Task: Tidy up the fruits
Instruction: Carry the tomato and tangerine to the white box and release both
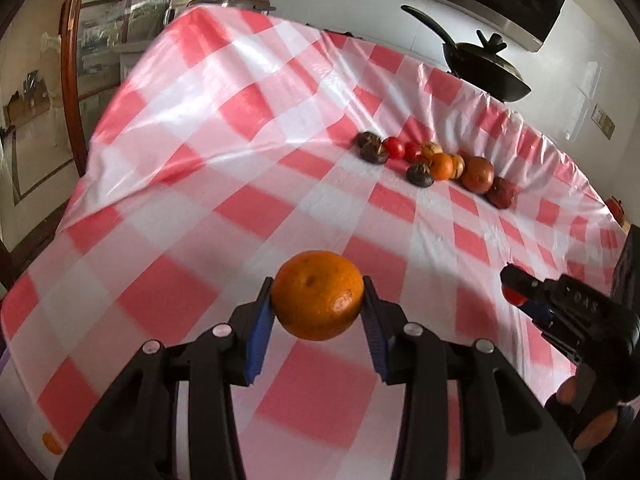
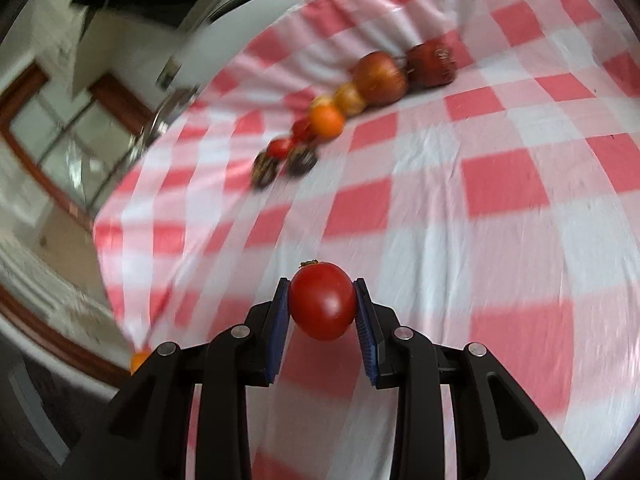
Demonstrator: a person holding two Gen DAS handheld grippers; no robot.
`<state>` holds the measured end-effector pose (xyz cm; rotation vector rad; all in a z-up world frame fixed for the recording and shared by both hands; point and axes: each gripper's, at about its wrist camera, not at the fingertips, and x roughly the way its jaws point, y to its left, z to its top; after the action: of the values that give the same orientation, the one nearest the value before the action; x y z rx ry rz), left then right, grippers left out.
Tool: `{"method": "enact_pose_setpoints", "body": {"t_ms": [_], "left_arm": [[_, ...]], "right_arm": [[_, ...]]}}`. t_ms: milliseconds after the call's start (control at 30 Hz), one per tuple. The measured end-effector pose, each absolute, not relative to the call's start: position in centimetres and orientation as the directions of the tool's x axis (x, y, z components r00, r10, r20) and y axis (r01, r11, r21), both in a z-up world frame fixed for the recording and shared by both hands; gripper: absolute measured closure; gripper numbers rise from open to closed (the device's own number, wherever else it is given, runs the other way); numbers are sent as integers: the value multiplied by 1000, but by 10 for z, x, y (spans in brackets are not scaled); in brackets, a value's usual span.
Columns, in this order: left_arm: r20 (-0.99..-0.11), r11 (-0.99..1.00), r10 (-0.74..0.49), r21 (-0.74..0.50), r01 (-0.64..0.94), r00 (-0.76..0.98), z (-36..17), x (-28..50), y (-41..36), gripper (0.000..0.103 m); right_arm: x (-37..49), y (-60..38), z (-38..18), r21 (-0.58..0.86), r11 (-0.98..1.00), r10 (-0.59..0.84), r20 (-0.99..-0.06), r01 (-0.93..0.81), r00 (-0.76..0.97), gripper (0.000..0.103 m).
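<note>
My left gripper [image 1: 318, 295] is shut on an orange [image 1: 318, 294] and holds it above the red-and-white checked tablecloth [image 1: 224, 152]. My right gripper [image 2: 322, 300] is shut on a red tomato [image 2: 322, 300], also held above the cloth [image 2: 500, 184]; it shows at the right edge of the left wrist view [image 1: 516, 286]. A row of fruit lies far ahead: dark passion fruits [image 1: 374, 152], tomatoes [image 1: 394, 147], a small orange [image 1: 441, 166], apples [image 1: 478, 174]. The same row shows in the right wrist view, with the orange [image 2: 328, 121] and apples [image 2: 380, 78].
A black wok with lid [image 1: 486, 68] stands beyond the table's far edge. A small orange piece [image 1: 52, 442] lies at the near left corner. The cloth drops off at the left edge [image 2: 120, 264]. A cabinet with glass doors [image 1: 100, 40] stands at the left.
</note>
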<state>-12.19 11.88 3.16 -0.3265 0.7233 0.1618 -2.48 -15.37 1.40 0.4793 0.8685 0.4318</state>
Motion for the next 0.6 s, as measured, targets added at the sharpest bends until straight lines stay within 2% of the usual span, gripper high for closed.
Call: {"method": "enact_pose_setpoints", "body": {"t_ms": [200, 600], "left_arm": [[-689, 925, 41, -248, -289, 724, 22, -166, 144, 61], [-663, 906, 155, -200, -372, 733, 27, -259, 206, 61]], "right_arm": [[-75, -116, 19, 488, 825, 559, -634, -284, 535, 71], [-170, -23, 40, 325, 741, 629, -644, -588, 436, 71]]}}
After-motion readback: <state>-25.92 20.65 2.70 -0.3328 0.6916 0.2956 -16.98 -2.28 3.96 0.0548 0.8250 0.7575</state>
